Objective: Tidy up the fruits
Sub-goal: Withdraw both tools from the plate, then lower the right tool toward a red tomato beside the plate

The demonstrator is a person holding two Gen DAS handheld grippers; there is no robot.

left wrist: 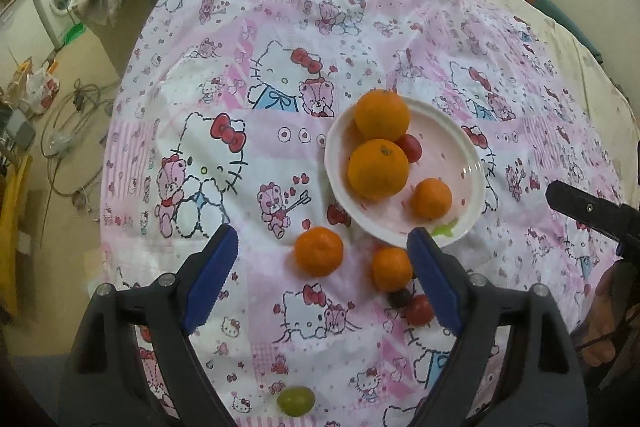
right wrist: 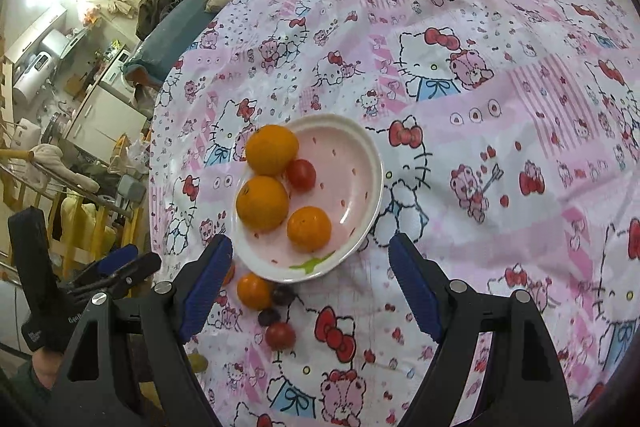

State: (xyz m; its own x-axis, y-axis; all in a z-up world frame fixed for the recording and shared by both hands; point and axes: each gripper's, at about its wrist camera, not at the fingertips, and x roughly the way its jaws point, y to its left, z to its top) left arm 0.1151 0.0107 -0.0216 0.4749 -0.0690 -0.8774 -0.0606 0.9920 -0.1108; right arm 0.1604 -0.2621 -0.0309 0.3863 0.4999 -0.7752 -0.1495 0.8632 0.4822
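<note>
Both grippers, left point(left wrist: 322, 259) and right point(right wrist: 310, 259), hover jaws apart and empty just short of the plate point(left wrist: 472, 163), which holds three oranges plus a tomato, with two mandarins point(left wrist: 319, 251), tomatoes and a grape point(left wrist: 296, 401) loose nearside, presumably next for collection.

Cartoon-print cloth point(left wrist: 248, 27) carries a plate point(left wrist: 472, 163), 2 oranges point(left wrist: 319, 251), a grape point(left wrist: 296, 401).

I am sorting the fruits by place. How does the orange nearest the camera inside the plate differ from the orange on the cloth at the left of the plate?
The small orange in the plate lies inside the white plate; the orange on the cloth lies outside it, on the patterned tablecloth. The one on the cloth looks somewhat bigger here. Both are round, orange and untouched.
</note>
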